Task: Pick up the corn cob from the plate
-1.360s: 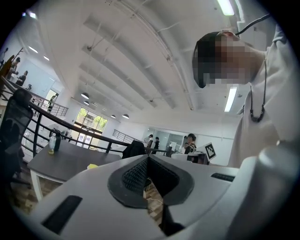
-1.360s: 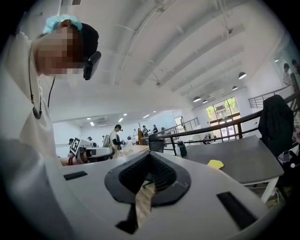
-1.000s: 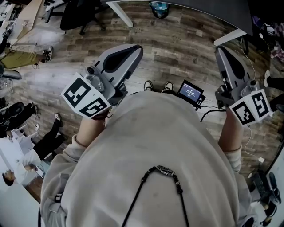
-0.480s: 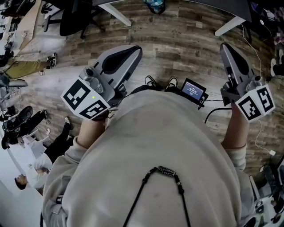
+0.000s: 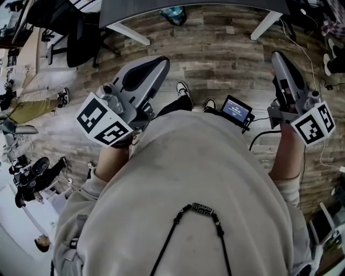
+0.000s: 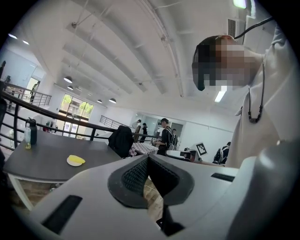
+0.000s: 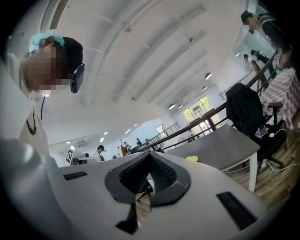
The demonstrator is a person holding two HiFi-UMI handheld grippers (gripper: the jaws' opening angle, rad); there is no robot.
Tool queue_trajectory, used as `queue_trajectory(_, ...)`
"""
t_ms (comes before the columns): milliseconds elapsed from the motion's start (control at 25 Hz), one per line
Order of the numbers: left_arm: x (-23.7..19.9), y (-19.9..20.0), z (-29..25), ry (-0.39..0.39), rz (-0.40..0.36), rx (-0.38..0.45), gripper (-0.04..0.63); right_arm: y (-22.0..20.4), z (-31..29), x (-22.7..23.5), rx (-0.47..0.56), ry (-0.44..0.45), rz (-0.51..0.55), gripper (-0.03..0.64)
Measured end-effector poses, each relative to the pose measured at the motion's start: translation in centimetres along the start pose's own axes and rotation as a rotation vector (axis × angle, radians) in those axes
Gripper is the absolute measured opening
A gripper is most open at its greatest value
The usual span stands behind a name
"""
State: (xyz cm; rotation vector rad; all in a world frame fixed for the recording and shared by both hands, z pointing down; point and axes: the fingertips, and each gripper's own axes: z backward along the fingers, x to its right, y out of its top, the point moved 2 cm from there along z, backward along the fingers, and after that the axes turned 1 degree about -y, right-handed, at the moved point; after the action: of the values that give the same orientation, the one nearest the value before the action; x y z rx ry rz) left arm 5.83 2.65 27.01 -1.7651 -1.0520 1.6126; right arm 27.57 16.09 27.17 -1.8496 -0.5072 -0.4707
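A yellow corn cob (image 6: 77, 159) lies on a small white plate (image 6: 70, 162) on a dark grey table (image 6: 42, 157), far ahead of my left gripper (image 6: 148, 157). In the right gripper view the corn cob (image 7: 191, 159) shows as a small yellow shape on the same table (image 7: 220, 145). Both grippers are held in the air in front of the person's chest, well short of the table. The left gripper (image 5: 160, 62) and the right gripper (image 5: 278, 56) have their jaws shut with nothing between them.
The table's edge (image 5: 188, 4) and white legs (image 5: 129, 33) lie at the top of the head view over a wood-plank floor. A black office chair (image 5: 81, 38) stands at its left. A bottle (image 6: 30, 133) is on the table's far left. People stand in the background.
The floor has slid down the head view and the table's edge has come in at the top. Both grippers have shifted slightly toward it and stayed shut.
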Motion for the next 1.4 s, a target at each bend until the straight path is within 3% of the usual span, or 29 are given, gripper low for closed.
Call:
queue_trajectory(280,-1.2,1.7,-1.7,-0.100,-0.038,-0.006,0.000,1.0,1.7,-0.4,0.116,-0.086,-0.036,0.014)
queue_trajectory(600,-2.7,1.4,-3.2,-0.200,-0.044,-0.018,0.000,1.5,1.2,-0.6,0.136,-0.172,0.014,0.014)
queue_trajectory(920,-6.5,2.9,-2.3,-0.228,-0.030,0.023,0.000,2.5,-2.4,-1.6,0.110,-0.245,0.096,0.014)
queue_trajectory(1080,-9.7,2.2,-2.3,-0.255,0.011,0.022,0.000,2.2,-5.6,-0.9,0.088,-0.317,0.085,0.014)
queue_trajectory(1240,-11.4,1.2,-1.4,-0.280,0.032,-0.009,0.000,1.6,-8.1,-2.0,0.052,-0.322,0.082,0.014)
queue_trajectory(1400,-7.0,-3.6,0.0,-0.290,0.015,-0.024,0.000,-0.9,-5.2,-2.7,0.040,-0.290,0.103,0.014)
